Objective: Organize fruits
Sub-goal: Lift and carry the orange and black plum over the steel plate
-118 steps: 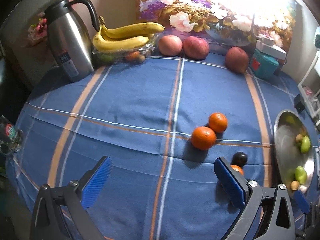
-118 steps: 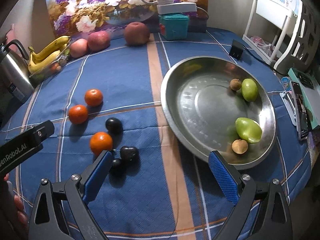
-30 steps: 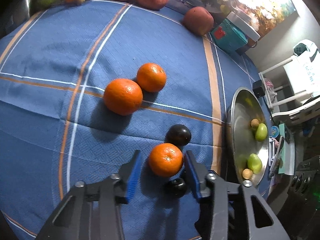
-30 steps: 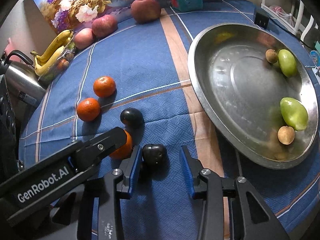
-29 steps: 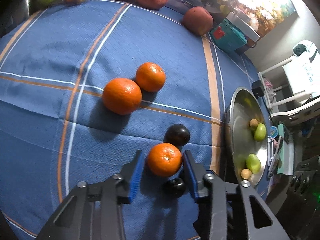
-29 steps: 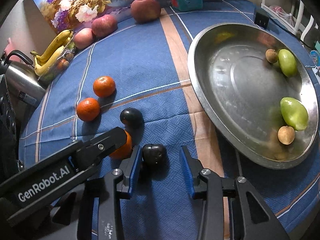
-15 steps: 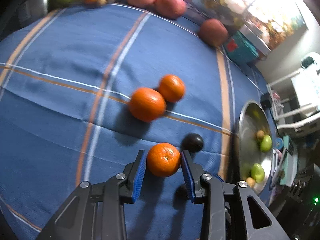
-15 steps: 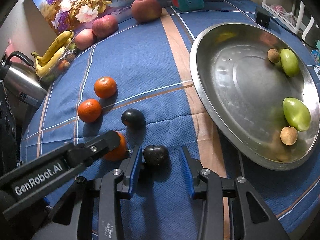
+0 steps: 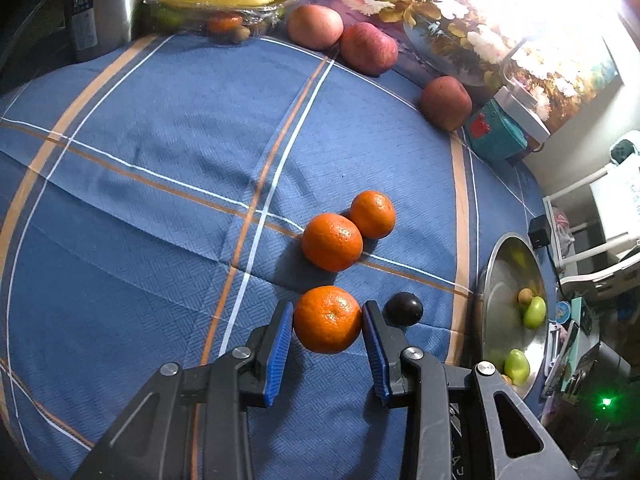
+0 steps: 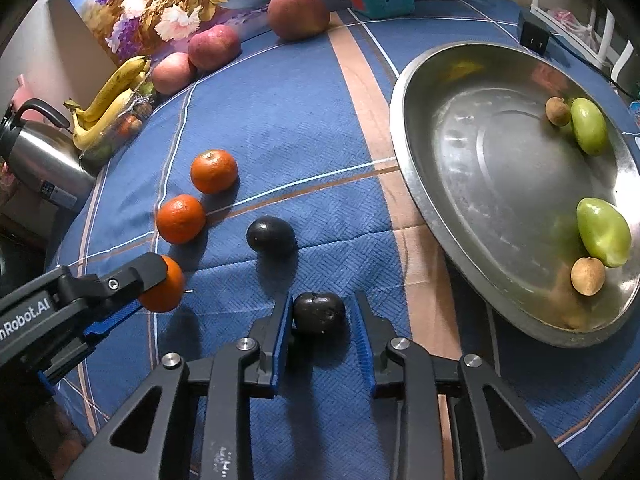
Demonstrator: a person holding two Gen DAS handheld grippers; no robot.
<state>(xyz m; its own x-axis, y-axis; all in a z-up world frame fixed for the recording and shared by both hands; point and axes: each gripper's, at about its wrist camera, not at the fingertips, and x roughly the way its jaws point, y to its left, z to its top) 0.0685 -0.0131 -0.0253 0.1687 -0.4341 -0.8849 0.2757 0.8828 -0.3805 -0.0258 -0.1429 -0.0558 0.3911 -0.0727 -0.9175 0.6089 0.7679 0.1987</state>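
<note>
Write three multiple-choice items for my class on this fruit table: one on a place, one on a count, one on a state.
1. The dark plum at the right gripper lies: A on the blue cloth; B among bananas; C on a chair.
2. How many green fruits lie in the metal dish? A one; B two; C four.
3. The left gripper is: A empty; B shut on a banana; C shut on an orange.

Answers:
1 A, the plum rests on the cloth between the closing jaws.
2 B, two green ones lie beside small brown fruits.
3 C, both pads press the orange.
</note>
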